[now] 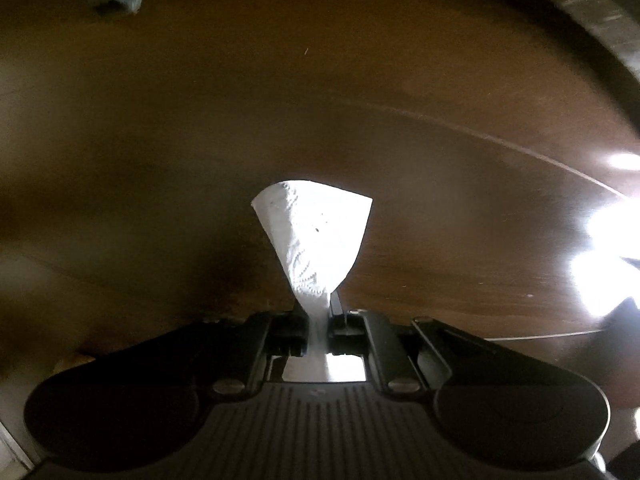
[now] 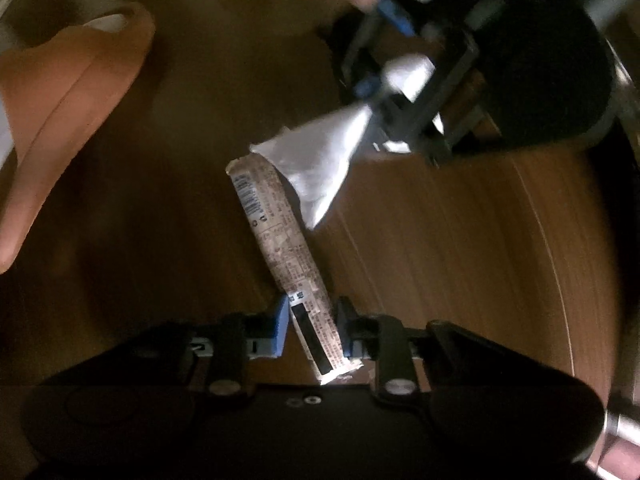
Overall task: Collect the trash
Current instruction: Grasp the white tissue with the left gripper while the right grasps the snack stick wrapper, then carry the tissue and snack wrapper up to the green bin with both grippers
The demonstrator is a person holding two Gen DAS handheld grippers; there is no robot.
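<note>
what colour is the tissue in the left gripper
White, with an embossed dotted pattern; the tissue shows best in the left wrist view.

Both views dim, warm-toned, with strong fisheye bending at the edges. Left wrist: blown-out glare (image 1: 608, 236) at the right edge — white tissue (image 1: 316, 236) overexposed, gripper body near-black. Right wrist: motion blur throughout — wrapper (image 2: 280, 248) print barely legible, corners in shadow.

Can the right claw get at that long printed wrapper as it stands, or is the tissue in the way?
Probably yes. The wrapper already lies between the right claw fingers. The white tissue, pinched in the left claw, overlaps only the wrapper's far end.
</note>
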